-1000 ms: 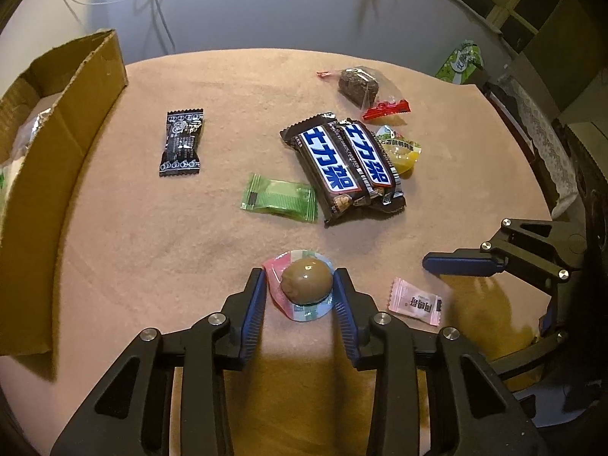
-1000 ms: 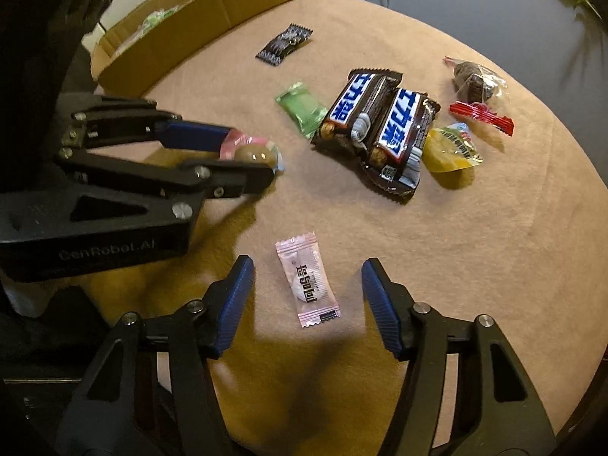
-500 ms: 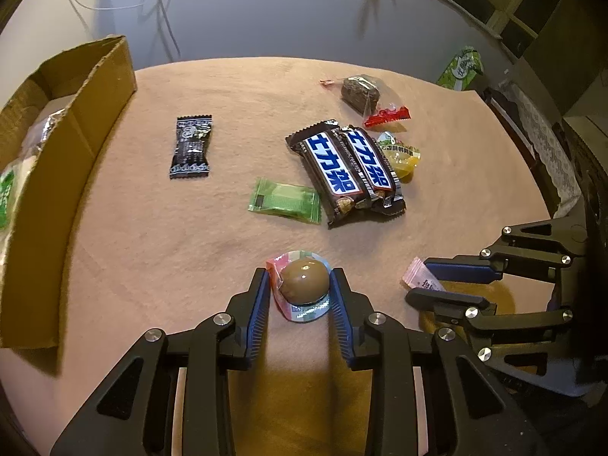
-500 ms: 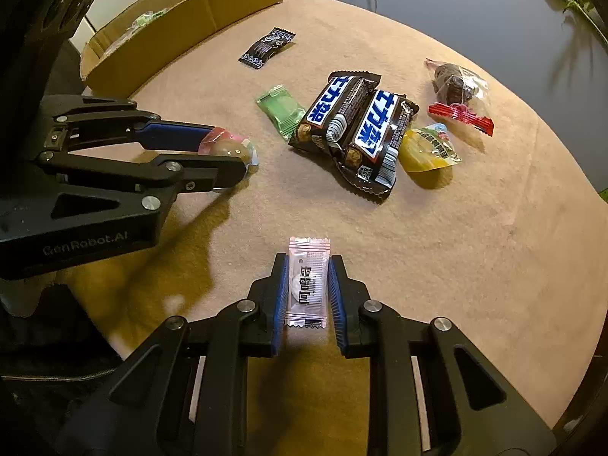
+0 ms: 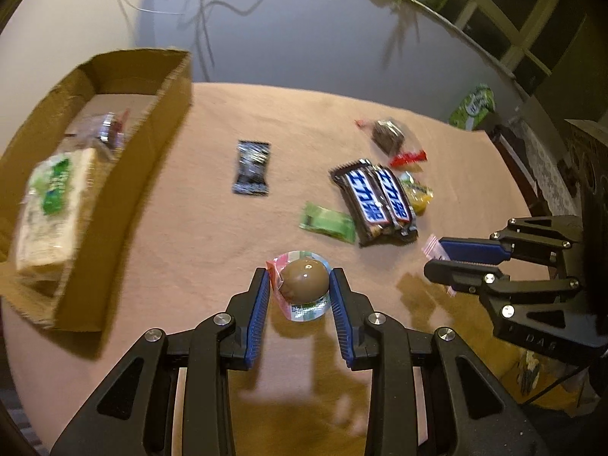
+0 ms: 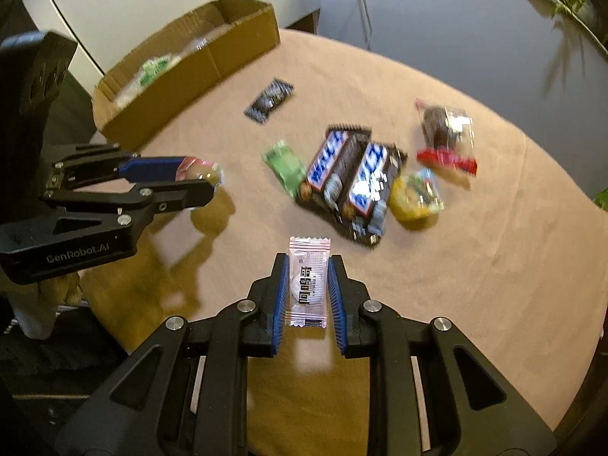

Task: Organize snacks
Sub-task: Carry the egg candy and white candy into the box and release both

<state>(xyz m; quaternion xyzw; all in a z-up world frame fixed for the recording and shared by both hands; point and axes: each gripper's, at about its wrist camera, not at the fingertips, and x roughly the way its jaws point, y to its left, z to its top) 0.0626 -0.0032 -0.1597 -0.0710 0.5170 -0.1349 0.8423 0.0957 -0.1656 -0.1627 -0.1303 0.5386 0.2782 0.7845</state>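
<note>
I can read "GenRobot.AI" in pale letters on the black side of my left gripper (image 6: 193, 186). The small pink candy packet (image 6: 308, 283) in my other jaws has dark Chinese letters I cannot make out. The two brown chocolate bars (image 5: 376, 199) have white letters on blue, too blurry to read

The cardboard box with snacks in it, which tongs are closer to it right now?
Left. The left tongs, shut on a wrapped egg, are nearer the cardboard box. The right tongs, shut on a pink sachet, are beyond them, farther from the box.
</note>
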